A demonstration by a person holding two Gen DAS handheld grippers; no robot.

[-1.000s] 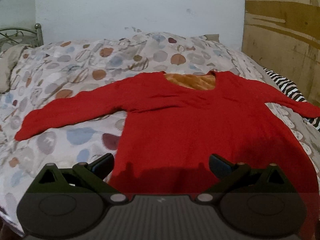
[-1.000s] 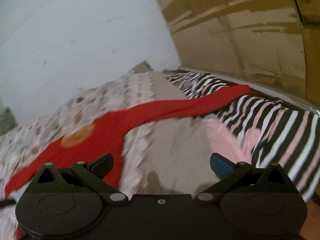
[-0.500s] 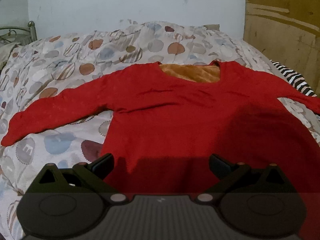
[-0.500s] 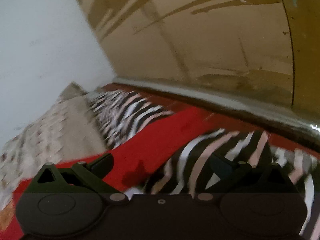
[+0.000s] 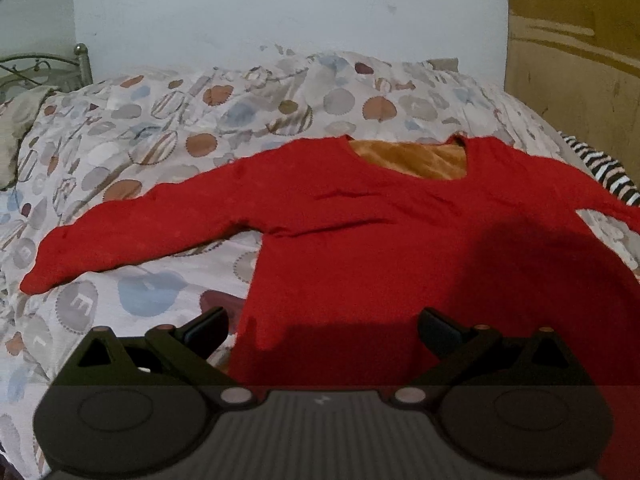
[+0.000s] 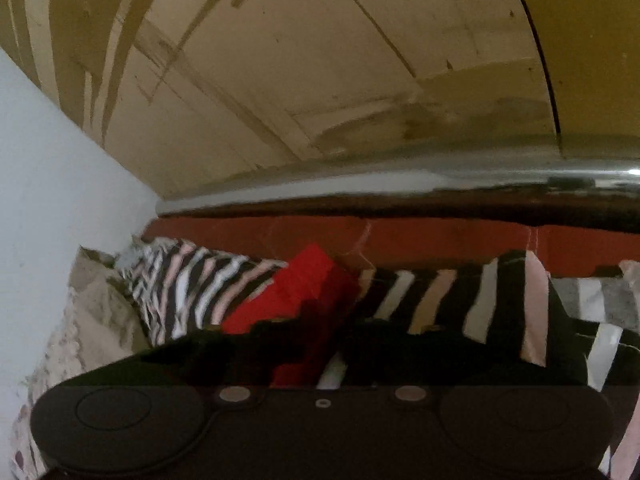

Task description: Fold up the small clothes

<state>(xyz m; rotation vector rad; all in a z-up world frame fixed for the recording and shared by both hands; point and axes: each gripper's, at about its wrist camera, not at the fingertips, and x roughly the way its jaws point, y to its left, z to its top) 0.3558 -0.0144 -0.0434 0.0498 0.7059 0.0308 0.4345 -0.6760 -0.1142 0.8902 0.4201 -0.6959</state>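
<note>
The red top [image 5: 400, 248] lies face up and spread flat on the bed, hem at the near edge, neckline with its orange lining [image 5: 416, 160] toward the far edge by the wall, one sleeve [image 5: 132, 236] stretched toward the left edge, the other running off toward the right edge onto a striped cloth [image 6: 460, 300]. In the right wrist view that sleeve's cuff [image 6: 304, 288] sits just ahead of the right gripper [image 6: 320, 344], near the bed's right edge under the metal rail [image 6: 400, 184]; the fingers are lost in shadow, so I cannot tell whether they are wide or narrow, or already on the cuff. The left gripper [image 5: 322, 326] hangs over the hem with its jaws wide, holding nothing. The step looks like taking the right sleeve to fold it across the body. To do it well, pinch only the cuff, not the striped cloth beneath, lift a little, and carry it level across the chest so the fold line falls straight at the shoulder; the left gripper could pin the body flat on the spotted cover [image 5: 160, 140]
</note>
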